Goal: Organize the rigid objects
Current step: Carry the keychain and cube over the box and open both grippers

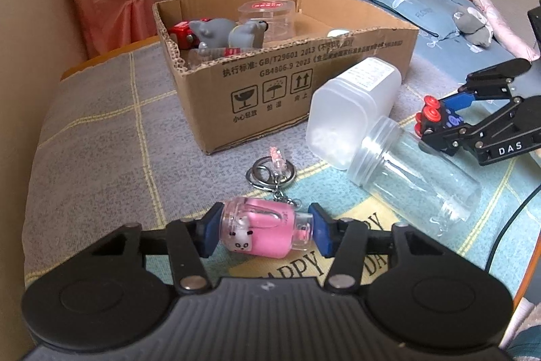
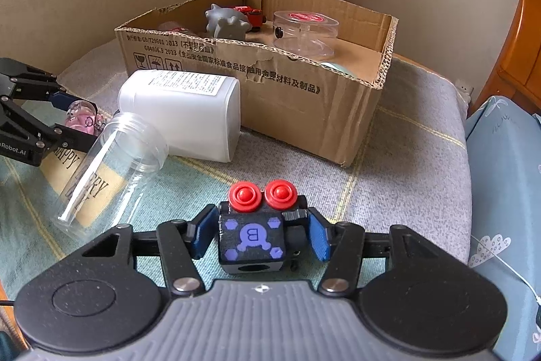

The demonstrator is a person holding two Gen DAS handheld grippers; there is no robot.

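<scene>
Left gripper (image 1: pixel 265 230): was clamped on the pink keychain bottle (image 1: pixel 267 230), blue pads pressing both its ends, bottle lying sideways between them. Its key rings (image 1: pixel 270 173) trailed out in front on the blanket.

Right gripper (image 2: pixel 257 234): clenched on the black toy block (image 2: pixel 252 241) with the purple emblem and two red knobs (image 2: pixel 262 194) on top. Pads looked snug against its sides, and the toy seemed to be down at blanket level, though I couldn't tell if it was lifted at all.

Just beyond the fingers: a clear jar (image 1: pixel 414 170) lay on its side, mouth touching a frosted white container (image 1: pixel 351 105), also tipped over. Neither was held by anything.

Further out: the cardboard box (image 1: pixel 270 110) sat open on the plaid blanket (image 1: pixel 101 137), white container right beside its front wall.

Already in the box: a grey animal figure (image 1: pixel 219 34), something red (image 1: pixel 181 34), a clear round case with a red label (image 1: pixel 267 14), plus a bit more I couldn't make out.

Progress guess: roughly halfway. Some stuff was boxed, two items were in the grippers but not yet carried over, and the jar plus white container were untouched.
</scene>
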